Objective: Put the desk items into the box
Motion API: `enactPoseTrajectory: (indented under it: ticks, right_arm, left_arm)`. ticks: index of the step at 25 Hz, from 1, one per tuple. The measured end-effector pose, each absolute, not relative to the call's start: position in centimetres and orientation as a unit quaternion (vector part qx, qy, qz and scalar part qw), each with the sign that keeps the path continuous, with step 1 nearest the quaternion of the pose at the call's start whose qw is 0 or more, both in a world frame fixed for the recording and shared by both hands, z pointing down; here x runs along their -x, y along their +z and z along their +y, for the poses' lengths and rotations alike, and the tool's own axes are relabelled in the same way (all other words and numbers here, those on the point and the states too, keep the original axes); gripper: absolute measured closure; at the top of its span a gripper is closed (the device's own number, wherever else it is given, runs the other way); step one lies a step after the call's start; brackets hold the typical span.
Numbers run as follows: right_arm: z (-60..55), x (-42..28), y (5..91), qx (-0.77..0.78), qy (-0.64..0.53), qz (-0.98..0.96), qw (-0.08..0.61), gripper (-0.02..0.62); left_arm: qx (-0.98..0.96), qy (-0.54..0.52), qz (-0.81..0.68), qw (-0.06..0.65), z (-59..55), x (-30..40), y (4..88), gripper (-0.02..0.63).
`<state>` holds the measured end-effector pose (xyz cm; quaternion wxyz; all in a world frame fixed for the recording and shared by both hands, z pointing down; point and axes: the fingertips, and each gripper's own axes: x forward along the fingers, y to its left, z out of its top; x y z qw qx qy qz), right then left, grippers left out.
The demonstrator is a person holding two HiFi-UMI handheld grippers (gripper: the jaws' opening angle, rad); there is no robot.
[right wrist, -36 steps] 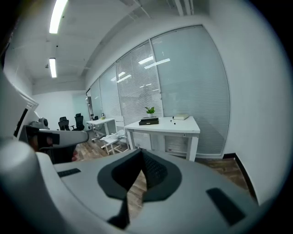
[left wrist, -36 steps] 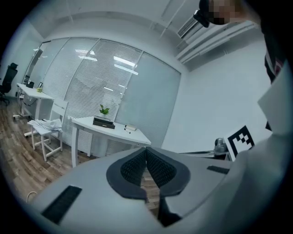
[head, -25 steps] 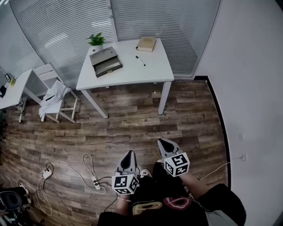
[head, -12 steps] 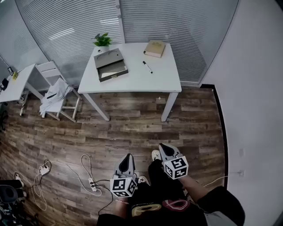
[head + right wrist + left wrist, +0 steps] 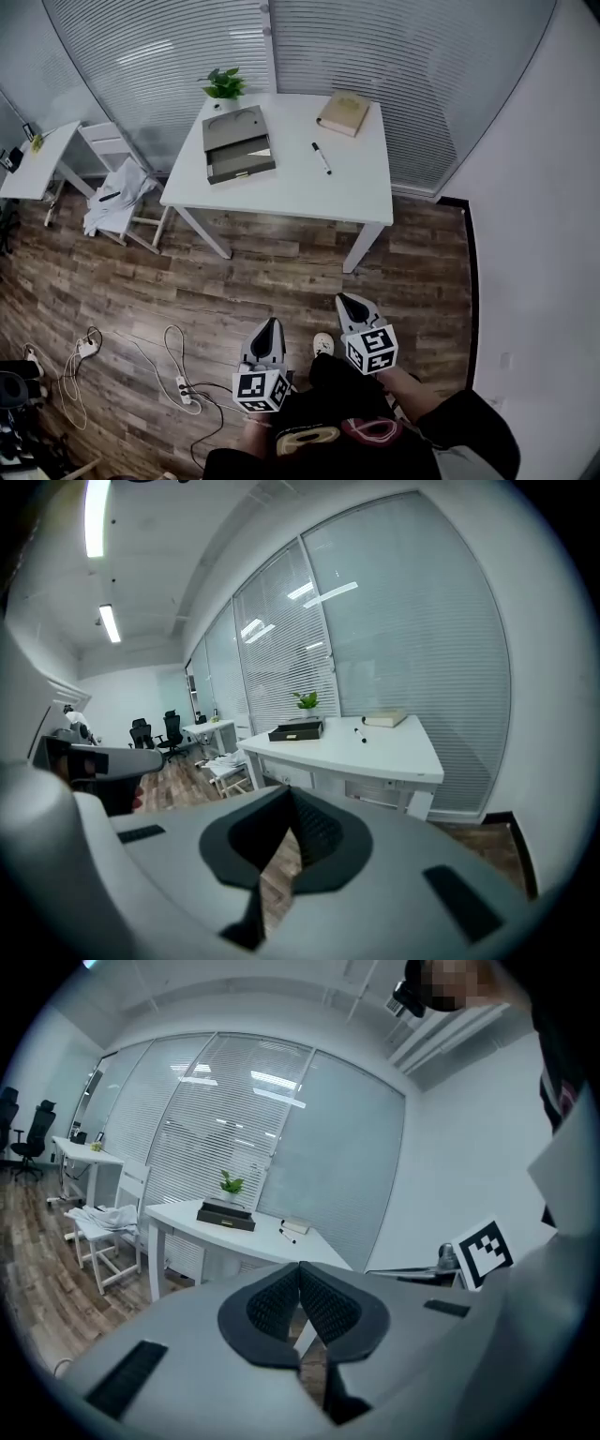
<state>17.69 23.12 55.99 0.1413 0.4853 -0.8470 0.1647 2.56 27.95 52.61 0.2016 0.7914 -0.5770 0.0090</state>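
A white desk (image 5: 291, 187) stands some way ahead of me on the wood floor. On it lie an open grey box (image 5: 236, 142), a tan book (image 5: 343, 112) and a black pen (image 5: 321, 157). The left gripper view shows the same box (image 5: 225, 1215), book (image 5: 296, 1226) and pen (image 5: 286, 1233) far off. My left gripper (image 5: 267, 328) and right gripper (image 5: 352, 305) are held low in front of my body, well short of the desk. Both are shut and hold nothing. From the right gripper (image 5: 289, 791) the box (image 5: 295, 730) and book (image 5: 385, 719) look distant.
A potted plant (image 5: 225, 86) stands at the desk's back edge, against the blinds. A white chair with cloth draped on it (image 5: 117, 192) and a second desk (image 5: 33, 159) are to the left. Cables and a power strip (image 5: 183, 389) lie on the floor at my left. A wall runs along the right.
The desk has come nearer and lower in the head view as I walk toward it. Both grippers have travelled forward with me and stay shut.
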Motion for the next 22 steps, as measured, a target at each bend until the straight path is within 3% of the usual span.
enactPoseTrajectory:
  ticks: [22]
  right_arm:
    - [14.4,-21.1,55.1,-0.446,0.159,-0.871,0.131,0.586]
  left_arm:
    - [-0.79,0.005,-0.586,0.182,18.6,-8.5,51.3,0.589]
